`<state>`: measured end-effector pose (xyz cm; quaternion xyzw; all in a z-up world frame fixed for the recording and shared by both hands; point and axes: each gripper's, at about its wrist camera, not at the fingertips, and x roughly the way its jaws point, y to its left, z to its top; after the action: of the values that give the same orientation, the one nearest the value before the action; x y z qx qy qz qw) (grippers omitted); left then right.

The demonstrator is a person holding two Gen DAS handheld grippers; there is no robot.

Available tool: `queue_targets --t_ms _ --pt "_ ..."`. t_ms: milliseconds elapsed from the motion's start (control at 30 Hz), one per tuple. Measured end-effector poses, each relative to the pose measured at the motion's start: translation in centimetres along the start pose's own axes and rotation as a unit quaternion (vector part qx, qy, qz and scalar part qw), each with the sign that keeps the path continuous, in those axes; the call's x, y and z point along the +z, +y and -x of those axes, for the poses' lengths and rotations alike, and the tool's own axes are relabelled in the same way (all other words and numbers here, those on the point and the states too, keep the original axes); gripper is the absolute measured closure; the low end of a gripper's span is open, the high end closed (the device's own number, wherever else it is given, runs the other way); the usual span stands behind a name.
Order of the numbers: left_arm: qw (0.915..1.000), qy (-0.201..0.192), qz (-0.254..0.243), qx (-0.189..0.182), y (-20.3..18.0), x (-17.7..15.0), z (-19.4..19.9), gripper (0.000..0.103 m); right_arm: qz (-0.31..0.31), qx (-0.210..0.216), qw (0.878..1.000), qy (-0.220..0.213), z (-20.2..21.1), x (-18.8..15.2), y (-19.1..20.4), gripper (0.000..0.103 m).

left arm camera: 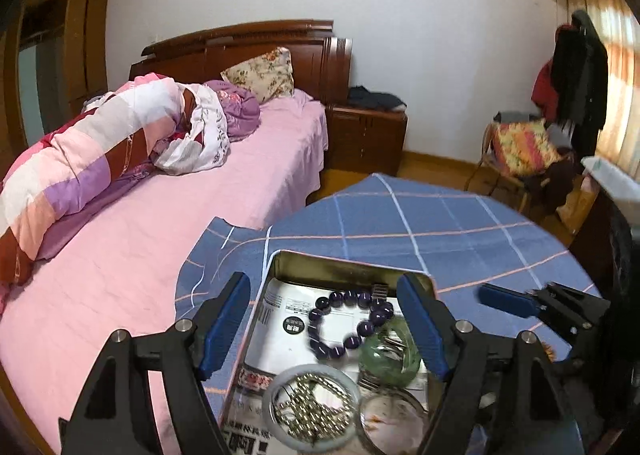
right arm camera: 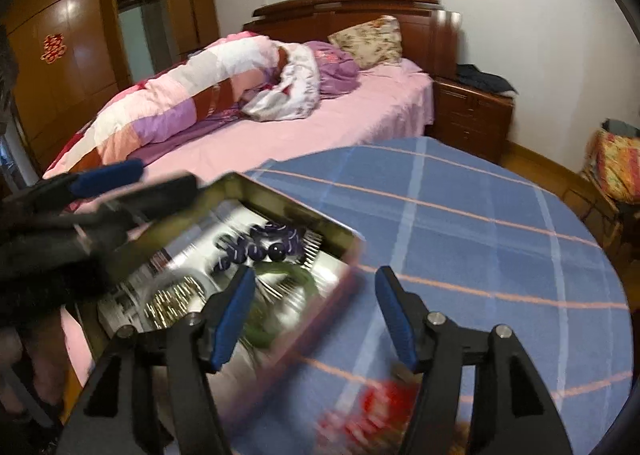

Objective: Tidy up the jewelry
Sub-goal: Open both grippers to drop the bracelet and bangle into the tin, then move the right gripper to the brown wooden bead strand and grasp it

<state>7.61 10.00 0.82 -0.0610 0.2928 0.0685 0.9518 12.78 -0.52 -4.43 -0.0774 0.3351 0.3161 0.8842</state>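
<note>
Jewelry sits in an open metal tin (left arm camera: 304, 261) at the lower centre of my left wrist view, on a blue plaid tablecloth (left arm camera: 420, 223). Inside the tin: a dark purple bead bracelet (left arm camera: 352, 319), a green bangle (left arm camera: 390, 359), a pale bangle (left arm camera: 312, 403) ringed around small metallic beads, and a printed paper lining underneath.

My left gripper (left arm camera: 320, 325) has its blue-padded jaws spread wide, one on either side of the tin, holding nothing; I cannot tell whether the pads touch the tin's walls. My right gripper (right arm camera: 316, 315) is also open and empty, its left pad over the tin's near right edge and its right pad over bare cloth.

The left view shows the jewelry sharply, with my right gripper's tip at the right edge. The right view blurs the tin, shows my left gripper at the left edge, and shows a blurred red object (right arm camera: 376, 411) on the cloth at the bottom, unseen from the left.

Behind, a bed (left arm camera: 248, 171) with pink sheet, patchwork quilt and floral pillow fills the upper left. A wooden nightstand stands beside it; a wardrobe (right arm camera: 68, 55) lines the far left wall.
</note>
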Motion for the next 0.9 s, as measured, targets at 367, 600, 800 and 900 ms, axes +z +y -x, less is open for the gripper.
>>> queue_targets --t_ms 367,600,800,900 --pt "0.9999 0.003 -0.005 -0.014 -3.4 -3.3 2.4 0.027 -0.081 -0.108 0.990 0.037 5.7 -7.1 -9.2 0.038" --pt "0.9983 0.023 -0.045 -0.027 -6.4 -5.1 2.3 0.027 -0.093 -0.097 0.990 0.039 6.5 -8.3 -8.9 0.038" --pt "0.9983 0.030 -0.041 -0.027 -6.7 -5.5 2.2 0.027 -0.073 -0.075 0.994 0.039 6.1 -8.2 -7.7 0.051" --pt "0.9982 0.039 -0.039 -0.023 -6.7 -5.7 1.8 0.027 -0.067 -0.068 0.994 0.046 5.5 -8.5 -7.4 0.054"
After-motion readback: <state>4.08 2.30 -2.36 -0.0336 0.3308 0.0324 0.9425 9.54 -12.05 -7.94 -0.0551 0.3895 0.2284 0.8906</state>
